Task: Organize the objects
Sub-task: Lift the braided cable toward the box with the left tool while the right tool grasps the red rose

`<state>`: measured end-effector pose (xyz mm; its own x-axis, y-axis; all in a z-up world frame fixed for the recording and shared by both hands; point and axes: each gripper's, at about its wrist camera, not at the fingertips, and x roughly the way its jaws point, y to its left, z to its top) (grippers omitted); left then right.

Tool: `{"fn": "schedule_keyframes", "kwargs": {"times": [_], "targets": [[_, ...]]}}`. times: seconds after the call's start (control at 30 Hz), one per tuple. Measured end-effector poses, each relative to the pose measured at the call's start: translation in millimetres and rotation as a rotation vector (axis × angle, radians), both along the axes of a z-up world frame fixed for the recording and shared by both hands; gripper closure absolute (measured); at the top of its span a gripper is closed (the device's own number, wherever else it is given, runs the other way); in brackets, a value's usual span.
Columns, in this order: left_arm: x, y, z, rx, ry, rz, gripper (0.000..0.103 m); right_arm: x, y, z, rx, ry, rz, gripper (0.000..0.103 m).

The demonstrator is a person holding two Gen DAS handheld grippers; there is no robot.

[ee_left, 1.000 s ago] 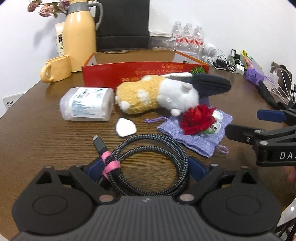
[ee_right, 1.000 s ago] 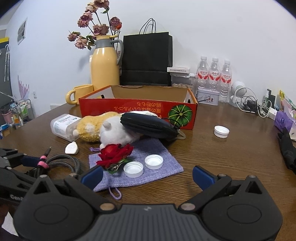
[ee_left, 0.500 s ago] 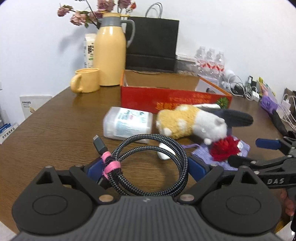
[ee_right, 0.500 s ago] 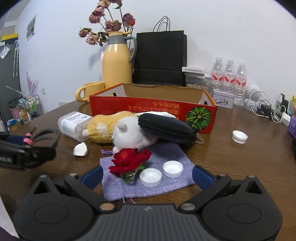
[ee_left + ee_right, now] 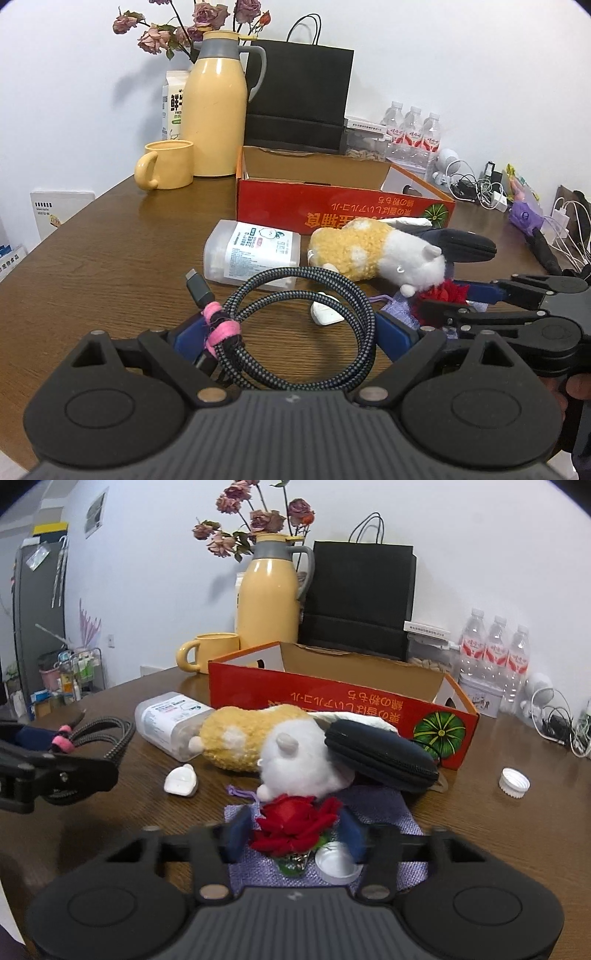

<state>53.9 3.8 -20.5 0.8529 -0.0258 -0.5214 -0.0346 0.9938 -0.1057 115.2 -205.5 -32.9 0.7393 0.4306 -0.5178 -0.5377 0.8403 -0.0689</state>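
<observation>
The left gripper (image 5: 284,332) holds the coiled cable (image 5: 295,332) up off the desk (image 5: 110,266), fingers wide around it. The right gripper (image 5: 295,834) is closing its fingers on the red rose (image 5: 295,825), which lies between them on the purple pouch (image 5: 373,808). Next, I think both go up and into the red box (image 5: 332,701).

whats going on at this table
A person is tidying a cluttered wooden table with hand-held tongs in each hand. The left tongs hold a coiled braided cable lifted off the table. The right tongs are closing around a red rose that lies on a purple cloth pouch, next to a white bottle cap. A plush toy, a black zip case and a plastic box lie loose in front of the open red cardboard box.
</observation>
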Motion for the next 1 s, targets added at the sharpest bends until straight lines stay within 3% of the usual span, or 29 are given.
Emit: {"fn": "schedule_keyframes", "kwargs": {"times": [0.23,0.57,0.73,1.0], "targets": [[-2.7,3.5,6.7,-0.003,-0.028,0.006,0.009,-13.4,-8.5,5.4,0.026,-0.004,0.0,0.075],[6.3,-3.9,34.4,0.005,-0.113,-0.021,0.009,-33.7,-20.6,48.4,0.135,-0.118,0.032,0.076],[30.7,-13.6,62.3,-0.001,-0.196,-0.027,0.009,-13.0,-14.7,77.7,0.172,-0.191,0.004,0.076],[91.2,-24.2,91.7,-0.025,-0.261,-0.005,0.009,51.6,-6.7,109.1,0.22,-0.24,-0.07,0.076]]}}
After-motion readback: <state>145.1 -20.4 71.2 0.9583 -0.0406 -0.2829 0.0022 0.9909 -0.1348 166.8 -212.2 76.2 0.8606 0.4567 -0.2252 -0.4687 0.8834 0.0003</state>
